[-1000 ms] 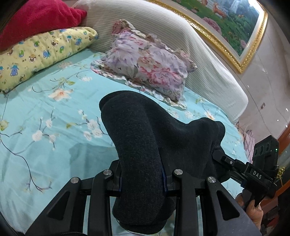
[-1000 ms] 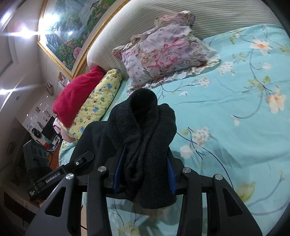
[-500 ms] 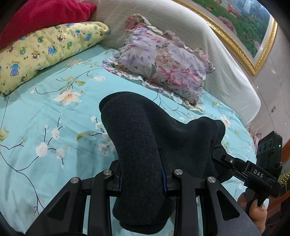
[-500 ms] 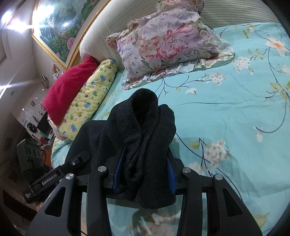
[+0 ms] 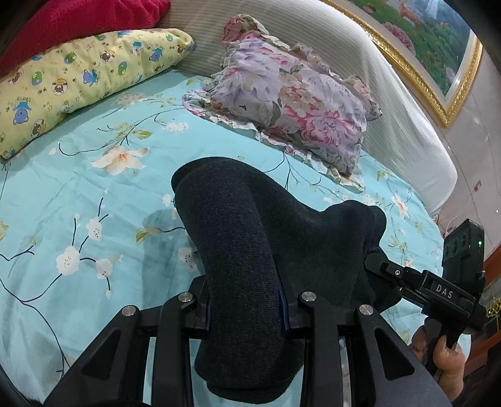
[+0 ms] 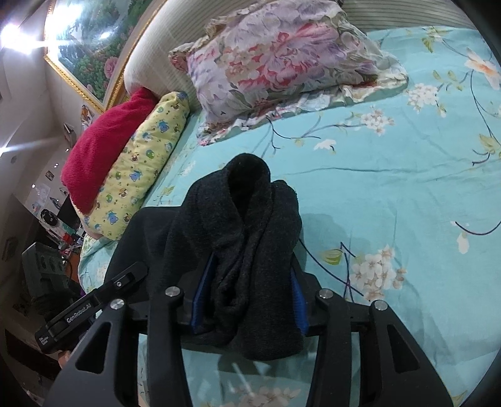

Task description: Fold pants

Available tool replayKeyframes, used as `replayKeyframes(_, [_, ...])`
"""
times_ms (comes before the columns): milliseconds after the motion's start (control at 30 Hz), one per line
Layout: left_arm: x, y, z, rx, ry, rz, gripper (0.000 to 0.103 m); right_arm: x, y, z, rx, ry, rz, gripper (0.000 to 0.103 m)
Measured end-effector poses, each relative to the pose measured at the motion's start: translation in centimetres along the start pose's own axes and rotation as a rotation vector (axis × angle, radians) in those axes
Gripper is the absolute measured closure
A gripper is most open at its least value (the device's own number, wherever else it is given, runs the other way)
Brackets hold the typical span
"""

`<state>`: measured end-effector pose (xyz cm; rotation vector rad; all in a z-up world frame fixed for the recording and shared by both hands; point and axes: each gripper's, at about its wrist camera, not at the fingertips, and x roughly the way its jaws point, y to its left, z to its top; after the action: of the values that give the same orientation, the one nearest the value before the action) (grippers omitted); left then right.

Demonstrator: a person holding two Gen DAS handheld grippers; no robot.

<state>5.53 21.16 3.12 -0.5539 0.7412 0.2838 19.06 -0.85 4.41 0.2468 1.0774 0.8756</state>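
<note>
Dark grey knit pants [image 5: 231, 225] hang bunched between my two grippers, just above the turquoise flowered bed sheet [image 5: 94, 194]. My left gripper [image 5: 244, 300] is shut on one thick fold, which bulges up in front of its hidden fingertips. In the right wrist view, another bunch of the pants [image 6: 250, 213] stands up between the blue pads [image 6: 203, 297] of my right gripper [image 6: 247, 297]. Its jaws are opening, but the cloth still fills the gap and touches both pads. A hand [image 5: 444, 353] holds the right gripper's handle at the lower right of the left wrist view.
A floral pillow [image 5: 294, 100] lies ahead against the white padded headboard [image 5: 391, 94]. A yellow cartoon pillow [image 5: 78, 75] and a red blanket [image 5: 78, 22] lie at the left. A gold-framed painting [image 5: 438, 47] hangs above. Open sheet lies between the pants and the pillows.
Both grippers have carried the pants forward and down toward the sheet, so the pillows look nearer. The right gripper's blue pads stand slightly wider apart than before.
</note>
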Motion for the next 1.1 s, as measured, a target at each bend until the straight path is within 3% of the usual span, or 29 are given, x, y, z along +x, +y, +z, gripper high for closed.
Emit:
replayKeyframes(100, [0.1, 0.2, -0.4, 0.011, 0.003, -0.004, 0.07, 0.4, -0.5, -0.1, -0.006, 0.01, -0.032, 0.044])
replayKeyframes(400, [0.0, 1.6, -1.3, 0.009, 0.006, 0.019, 0.042, 0.9, -1.6, -0.3, -0.043, 0.01, -0.106, 0.035])
replayKeyframes(500, [0.4, 2.2, -1.5, -0.005, 0.015, 0.001, 0.041, 1.1, -1.9, -0.3, -0.053, 0.01, -0.124, 0.031])
replayKeyframes(633, [0.8, 2.3, -1.8, 0.004, 0.015, 0.022, 0.032, 1.3, -2.6, -0.5, -0.06, 0.009, -0.135, 0.024])
replayKeyframes(1100, [-2.0, 0.7, -2.6, 0.059, 0.004, 0.105, 0.031, -2.2, -2.9, -0.7, -0.053, -0.026, -0.169, 0.022])
